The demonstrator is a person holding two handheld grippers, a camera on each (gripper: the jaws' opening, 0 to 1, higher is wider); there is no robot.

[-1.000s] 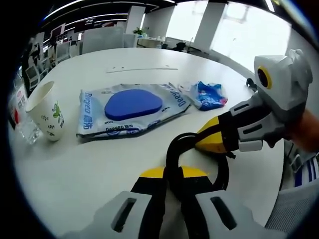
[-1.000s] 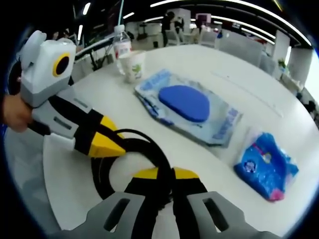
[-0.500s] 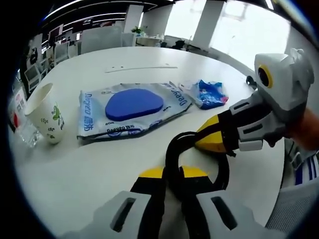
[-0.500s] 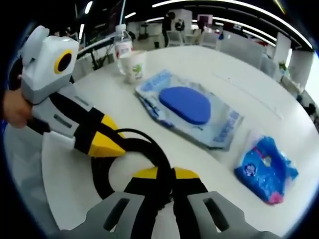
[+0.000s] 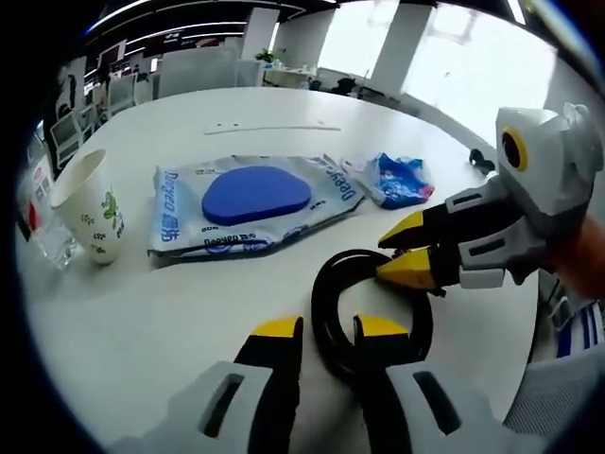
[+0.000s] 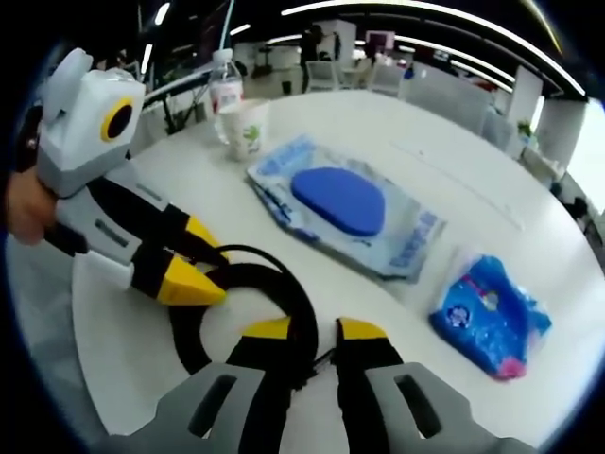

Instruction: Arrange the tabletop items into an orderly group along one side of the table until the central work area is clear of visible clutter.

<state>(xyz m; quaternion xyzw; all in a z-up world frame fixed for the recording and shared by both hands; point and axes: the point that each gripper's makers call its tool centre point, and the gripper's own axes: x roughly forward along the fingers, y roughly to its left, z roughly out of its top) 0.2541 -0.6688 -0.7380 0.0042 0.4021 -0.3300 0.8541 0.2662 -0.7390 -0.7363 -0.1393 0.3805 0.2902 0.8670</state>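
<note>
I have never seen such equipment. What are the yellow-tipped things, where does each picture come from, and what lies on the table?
No robot is here: a person holds a two-jaw tool in each hand. A camera rides on each tool, so each picture looks forward along its own jaws.

In the left gripper view, the left tool rises from below, and the right tool enters from the right. The right gripper view mirrors this: the right tool below, the left tool entering from the left.

Both tools stand open around a coiled black cable; neither grips it now.

On the white table also lie a flat wipes pack, a small blue packet, a paper cup and a plastic bottle.
</note>
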